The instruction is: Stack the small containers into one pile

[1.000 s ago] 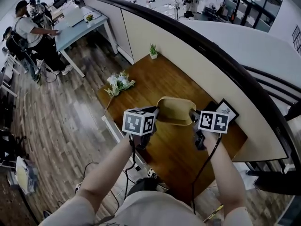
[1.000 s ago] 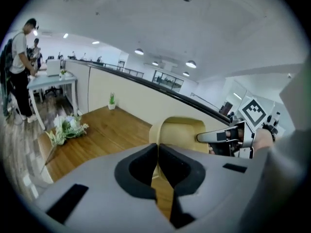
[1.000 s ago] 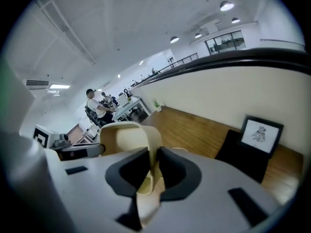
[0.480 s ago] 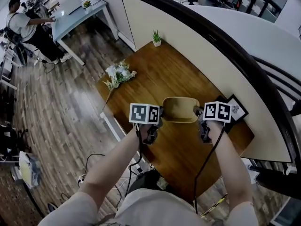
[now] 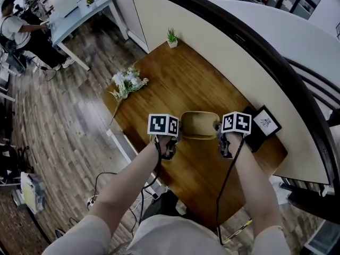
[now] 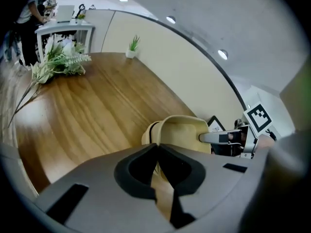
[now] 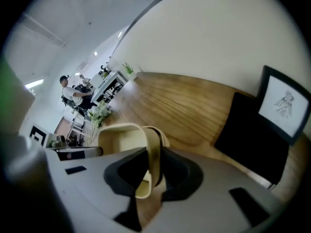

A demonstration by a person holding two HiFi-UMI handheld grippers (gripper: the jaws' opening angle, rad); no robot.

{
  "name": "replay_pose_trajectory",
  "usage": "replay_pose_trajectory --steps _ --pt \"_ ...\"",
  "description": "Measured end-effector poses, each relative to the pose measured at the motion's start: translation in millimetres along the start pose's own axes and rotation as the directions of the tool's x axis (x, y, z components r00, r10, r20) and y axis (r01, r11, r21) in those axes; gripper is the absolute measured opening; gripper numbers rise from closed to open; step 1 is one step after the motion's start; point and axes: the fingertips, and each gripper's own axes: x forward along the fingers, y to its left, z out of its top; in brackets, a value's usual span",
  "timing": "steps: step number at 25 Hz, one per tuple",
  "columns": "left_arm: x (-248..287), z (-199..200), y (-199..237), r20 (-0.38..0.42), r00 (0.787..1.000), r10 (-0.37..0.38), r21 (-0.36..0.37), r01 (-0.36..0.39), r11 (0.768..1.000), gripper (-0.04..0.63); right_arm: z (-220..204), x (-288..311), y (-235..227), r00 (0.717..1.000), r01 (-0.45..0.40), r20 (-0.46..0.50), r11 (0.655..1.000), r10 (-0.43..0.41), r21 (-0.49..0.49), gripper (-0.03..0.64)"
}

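While the beige container point(image 5: 199, 124)'s just beside the framed picture point(image 5: 264, 122), left gripper point(image 5: 178, 128) fingers point(image 6: 141, 168) pinch its rim, right gripper point(image 5: 218, 127) fingers point(image 7: 178, 174) clamp the opposite wall.

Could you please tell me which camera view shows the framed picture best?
The right gripper view: the framed picture stands large at right, its line drawing visible. The head view shows it small from above; the left gripper view shows only a corner.
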Motion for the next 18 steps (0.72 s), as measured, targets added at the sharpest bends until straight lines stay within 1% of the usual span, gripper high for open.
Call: replay_pose_trajectory --steps 2,4,7,9,11,13,15,18 --pt "6 -2 6 -0.01 1.0 0.025 0.019 -0.025 0.999 0.027 -2 6 -7 0.999 0.048 -0.013 0.998 -0.049 -0.04 0.095" --pt "10 -3 13 -0.015 0.998 0.066 0.053 -0.065 0.996 0.081 -2 11 -13 0.996 0.083 -0.016 0.994 -0.084 -0.07 0.121" --pt "16 -5 24 -0.024 0.995 0.094 0.079 -0.092 0.993 0.144 -6 20 -20 0.995 0.092 -0.026 0.994 -0.094 -0.055 0.144" --pt "18 -5 28 -0.026 0.997 0.078 0.058 -0.076 0.995 0.179 -9 26 -25 0.994 0.103 -0.037 0.994 -0.105 -0.046 0.155" --pt "20 -4 30 -0.022 0.999 0.048 0.015 -0.048 0.999 0.209 -11 30 -30 0.99 0.127 -0.045 0.99 -0.13 -0.059 0.158" --pt "19 -5 33 -0.01 1.0 0.028 -0.025 -0.028 0.999 0.213 -12 34 -31 0.987 0.151 -0.04 0.985 -0.155 -0.087 0.172" --pt "18 -6 35 0.003 1.0 0.022 -0.046 -0.022 0.999 0.227 -12 36 -31 0.986 0.164 -0.024 0.98 -0.167 -0.109 0.179" --pt "18 -5 36 0.017 1.0 0.018 -0.061 -0.017 0.998 0.241 -12 36 -32 0.986 0.167 -0.012 0.981 -0.169 -0.099 0.179"
